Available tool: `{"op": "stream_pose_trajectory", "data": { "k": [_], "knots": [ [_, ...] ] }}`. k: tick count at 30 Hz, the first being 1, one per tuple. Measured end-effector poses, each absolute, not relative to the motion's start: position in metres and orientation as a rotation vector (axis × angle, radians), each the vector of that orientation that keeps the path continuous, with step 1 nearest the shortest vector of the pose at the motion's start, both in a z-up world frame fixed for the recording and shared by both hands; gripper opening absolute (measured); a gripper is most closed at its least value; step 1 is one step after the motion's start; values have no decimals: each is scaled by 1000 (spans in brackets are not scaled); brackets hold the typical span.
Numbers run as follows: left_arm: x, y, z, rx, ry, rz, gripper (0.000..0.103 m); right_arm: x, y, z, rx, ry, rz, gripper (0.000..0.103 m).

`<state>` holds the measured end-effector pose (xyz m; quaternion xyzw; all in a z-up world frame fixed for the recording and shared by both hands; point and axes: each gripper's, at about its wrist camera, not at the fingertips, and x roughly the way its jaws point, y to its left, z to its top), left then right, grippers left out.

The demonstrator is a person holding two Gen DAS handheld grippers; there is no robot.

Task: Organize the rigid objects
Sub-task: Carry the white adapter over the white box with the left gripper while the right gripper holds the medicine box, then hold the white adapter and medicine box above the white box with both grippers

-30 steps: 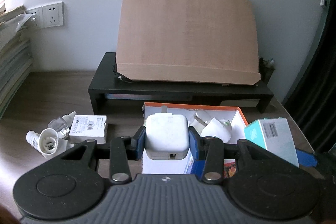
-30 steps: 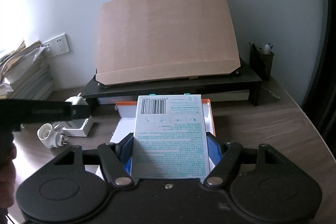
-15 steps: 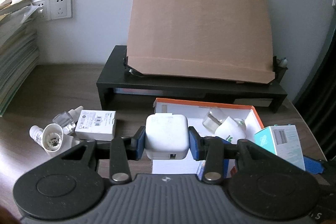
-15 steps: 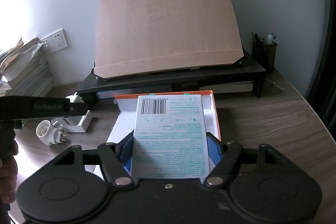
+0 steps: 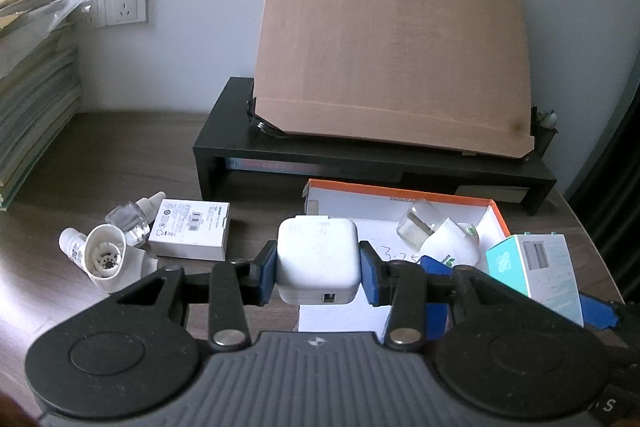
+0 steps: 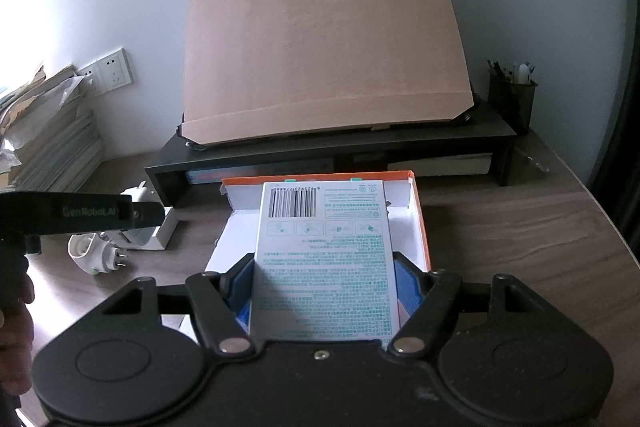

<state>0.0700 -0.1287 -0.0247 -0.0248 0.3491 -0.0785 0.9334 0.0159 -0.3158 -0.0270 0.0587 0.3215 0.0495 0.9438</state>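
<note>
White square charger (image 5: 317, 259) with a port on its near face, clamped upright above the near-left edge of orange-rimmed white tray (image 5: 496, 209). Teal-printed carton (image 6: 326, 259), barcode side up, held over the tray's middle. Inside the tray's far-right corner, clear-capped white plug-in (image 5: 440, 239), tipped over.

Paper stack (image 5: 32, 99) runs off frame at nine o'clock; the teal carton (image 6: 326, 259) hides most of the orange-rimmed tray (image 6: 420, 223).

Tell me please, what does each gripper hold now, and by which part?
The left gripper clamps the white charger block by its two opposite sides. The right gripper clamps the teal-printed box by its long side edges, near its lower end.
</note>
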Motion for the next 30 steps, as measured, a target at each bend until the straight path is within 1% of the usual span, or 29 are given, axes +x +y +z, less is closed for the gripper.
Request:
{"op": "stream_pose_trajectory", "data": {
  "k": [30],
  "knots": [
    [97,-144,-42,-41,765,-199,42,31,-319,-34,99,675,70,84]
  ]
}}
